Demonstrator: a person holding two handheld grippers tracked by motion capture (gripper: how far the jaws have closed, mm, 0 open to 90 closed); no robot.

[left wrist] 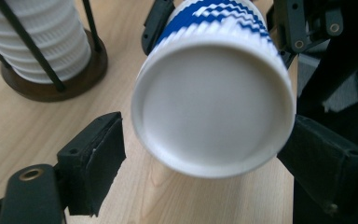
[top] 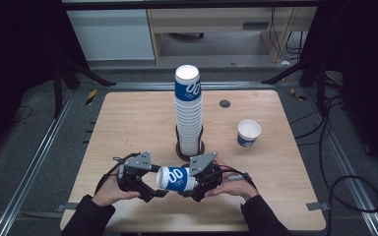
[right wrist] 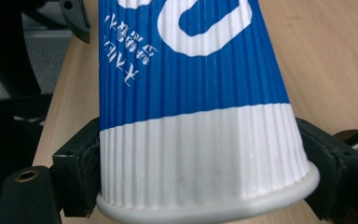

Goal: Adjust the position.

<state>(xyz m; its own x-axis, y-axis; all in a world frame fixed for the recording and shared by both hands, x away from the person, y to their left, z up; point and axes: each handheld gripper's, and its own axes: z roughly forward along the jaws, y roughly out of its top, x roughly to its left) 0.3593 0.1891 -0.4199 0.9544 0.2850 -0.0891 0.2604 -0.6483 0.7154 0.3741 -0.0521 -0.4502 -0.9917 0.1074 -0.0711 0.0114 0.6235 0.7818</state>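
Observation:
A blue and white ribbed paper cup point(top: 176, 178) lies on its side in the air near the table's front edge, between my two grippers. My right gripper point(top: 193, 186) is shut on the cup point(right wrist: 191, 70) just behind its rim, one jaw pressing each side point(right wrist: 204, 154). My left gripper point(top: 155, 184) stands open around the cup's white base point(left wrist: 209, 107). In the left gripper view point(left wrist: 207, 140), one pad point(left wrist: 105, 149) stands a small gap away from the base, while the other jaw sits close against it.
A tall stack of matching cups point(top: 188, 113) stands in a black rod holder on a round dark base point(left wrist: 51, 86) mid-table, just beyond the grippers. One single cup point(top: 248, 133) stands upright at the right. The wooden table point(top: 128, 123) has a small dark grommet point(top: 224, 103).

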